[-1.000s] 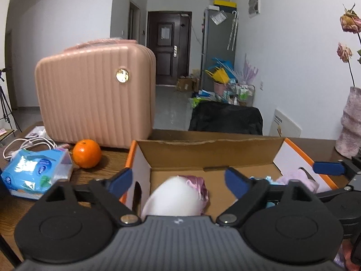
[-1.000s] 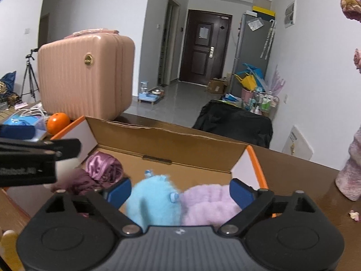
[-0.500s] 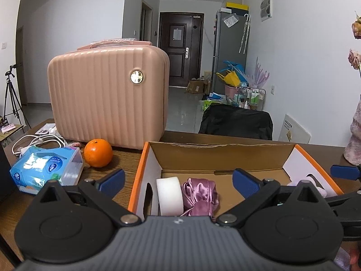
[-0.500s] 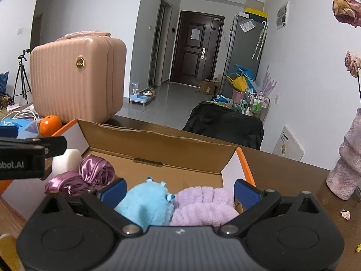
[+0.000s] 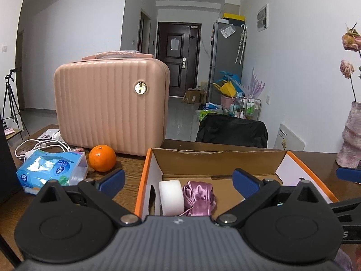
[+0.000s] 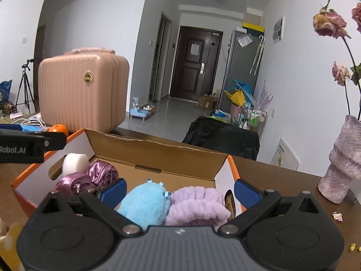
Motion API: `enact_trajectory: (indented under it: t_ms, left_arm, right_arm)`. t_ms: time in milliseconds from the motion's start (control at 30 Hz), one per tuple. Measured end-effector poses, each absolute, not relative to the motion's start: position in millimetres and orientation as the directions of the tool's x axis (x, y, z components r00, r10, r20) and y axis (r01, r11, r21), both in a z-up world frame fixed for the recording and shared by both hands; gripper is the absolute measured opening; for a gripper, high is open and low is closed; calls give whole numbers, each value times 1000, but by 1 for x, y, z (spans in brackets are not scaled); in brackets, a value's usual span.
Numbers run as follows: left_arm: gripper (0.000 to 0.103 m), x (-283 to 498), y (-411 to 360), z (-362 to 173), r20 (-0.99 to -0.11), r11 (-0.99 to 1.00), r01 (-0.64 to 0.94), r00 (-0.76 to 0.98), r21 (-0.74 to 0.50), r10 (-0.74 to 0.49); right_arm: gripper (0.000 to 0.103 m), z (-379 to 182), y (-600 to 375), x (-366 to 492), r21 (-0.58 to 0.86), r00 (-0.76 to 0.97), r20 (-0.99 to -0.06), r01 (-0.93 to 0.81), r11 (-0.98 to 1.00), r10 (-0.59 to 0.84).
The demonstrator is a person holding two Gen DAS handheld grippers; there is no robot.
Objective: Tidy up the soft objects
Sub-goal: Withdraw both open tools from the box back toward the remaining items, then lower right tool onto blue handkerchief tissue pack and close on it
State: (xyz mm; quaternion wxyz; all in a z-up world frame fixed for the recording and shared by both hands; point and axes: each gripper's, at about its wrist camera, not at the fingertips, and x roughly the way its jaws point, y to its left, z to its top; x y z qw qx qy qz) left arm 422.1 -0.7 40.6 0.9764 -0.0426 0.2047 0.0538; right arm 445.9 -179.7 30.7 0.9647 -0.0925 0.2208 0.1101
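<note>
I see a dark wood tabletop (image 5: pixel 130 169) carrying the cardboard box (image 5: pixel 216 158), pink case (image 5: pixel 108 108), orange (image 5: pixel 102 158) and tissue pack (image 5: pixel 52 169). Hallway with dark door (image 5: pixel 178 58) behind. My left gripper (image 5: pixel 178 180) has just spread, fingers released and empty; right gripper (image 6: pixel 179 192) fingers released too.

One legible mark — "Robot.AI" — on the left hand-held gripper (image 6: pixel 27 145).

Open-topped cardboard box (image 6: pixel 158 149), bare floor mid-back; pink case (image 5: pixel 111 106), orange (image 5: pixel 102 158), tissue pack (image 5: pixel 52 169) crowding its left.

Each black claw (image 5: pixel 178 180) has blue fingertips (image 5: pixel 112 180), silver screws, ribbed grey housing.
</note>
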Motion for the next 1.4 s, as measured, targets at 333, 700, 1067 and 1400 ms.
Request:
enact_trajectory:
  t_ms: [333,700,1067,1400]
  left_arm:
    - [103,384,11,39,-371,995,-81,927,-64,52]
    - [103,344,12,31,-368,999,-46,929,-17,36]
    - [103,297,18,22,-368,999,-40,929,1,37]
    - [103,263,29,16,-382,998,-62,923,-28,46]
  right_arm:
    - [102,28,-183,397,-113,893,-377,-308,945,247]
    - [102,18,-185,351,-125,892,-353,-343,931,281]
    - [102,13,-186,306,-136,899,-328,-347,928,289]
    - [102,6,-181,274,-128,891,-341,-360,924,300]
